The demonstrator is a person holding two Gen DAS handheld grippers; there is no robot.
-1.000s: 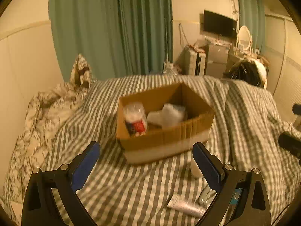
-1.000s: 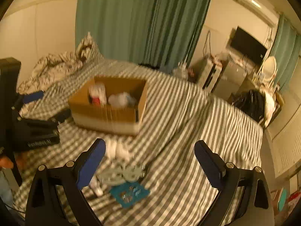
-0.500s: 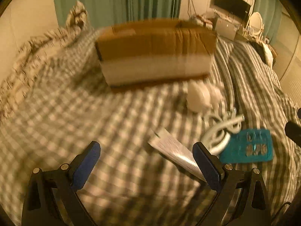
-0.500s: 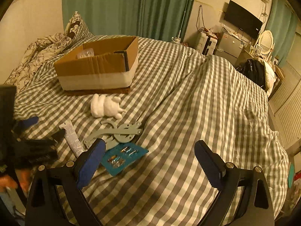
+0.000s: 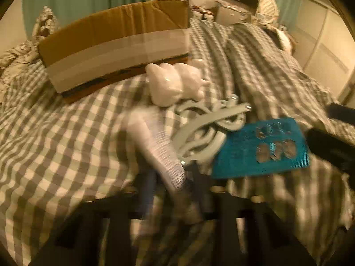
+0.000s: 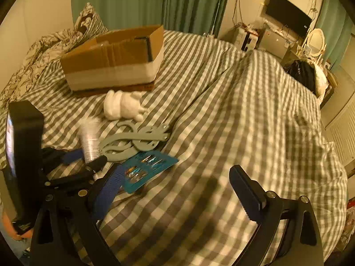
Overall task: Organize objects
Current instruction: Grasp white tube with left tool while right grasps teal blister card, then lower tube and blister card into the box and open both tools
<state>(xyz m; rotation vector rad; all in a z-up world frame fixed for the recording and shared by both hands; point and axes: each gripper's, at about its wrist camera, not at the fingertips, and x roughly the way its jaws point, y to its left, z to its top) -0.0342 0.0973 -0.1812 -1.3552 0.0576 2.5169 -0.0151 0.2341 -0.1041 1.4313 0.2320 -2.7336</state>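
Note:
A cardboard box (image 5: pixel 115 40) (image 6: pixel 115 59) stands on the checked bed. In front of it lie a white wrapped bundle (image 5: pixel 173 84) (image 6: pixel 123 108), grey flat hangers (image 5: pixel 210 126) (image 6: pixel 133 141) and a teal card of small items (image 5: pixel 261 150) (image 6: pixel 146 168). My left gripper (image 5: pixel 170 184) (image 6: pixel 88 157) is shut on the near end of a white tube (image 5: pixel 155 141) (image 6: pixel 89 139), which points up and away. My right gripper (image 6: pixel 177 190) is open and empty above bare bedding, to the right of the card.
A patterned pillow (image 6: pixel 55 42) lies at the bed's left. Green curtains (image 6: pixel 150 2), a TV (image 6: pixel 288 20), a dresser with an oval mirror (image 6: pixel 315 42) and a dark bag (image 6: pixel 304 75) stand beyond the bed. The duvet (image 6: pixel 255 115) is rumpled at the right.
My left gripper has dropped to the bed, closed in on the white tube and shut on it. The right gripper has come lower and nearer, still open.

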